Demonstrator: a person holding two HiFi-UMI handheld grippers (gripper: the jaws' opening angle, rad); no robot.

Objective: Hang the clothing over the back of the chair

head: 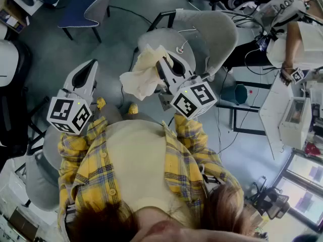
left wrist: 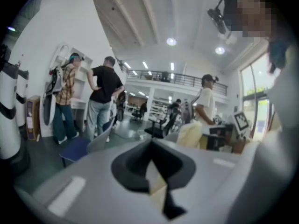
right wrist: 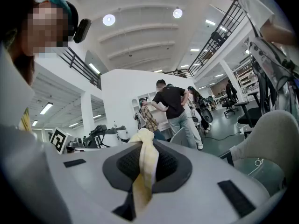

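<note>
My right gripper (head: 165,65) is shut on a pale yellow piece of clothing (head: 143,74). The clothing bunches out to the left of the jaws, in the air over the seat of a grey chair (head: 214,34) whose back curves up on the right. In the right gripper view a strip of the clothing (right wrist: 145,155) is pinched between the black pads (right wrist: 170,164), and the chair back (right wrist: 271,141) shows at the right. My left gripper (head: 92,64) hovers to the left, apart from the clothing, with its jaws together (left wrist: 156,171). From there the clothing (left wrist: 190,134) appears ahead to the right.
A blue-seated chair (head: 81,9) stands at the back left. Cables cross the floor. A teal bin (head: 237,92) and a desk with a person (head: 298,34) are at the right. Several people (left wrist: 103,101) stand further off. Another grey chair (head: 40,178) is beside me, lower left.
</note>
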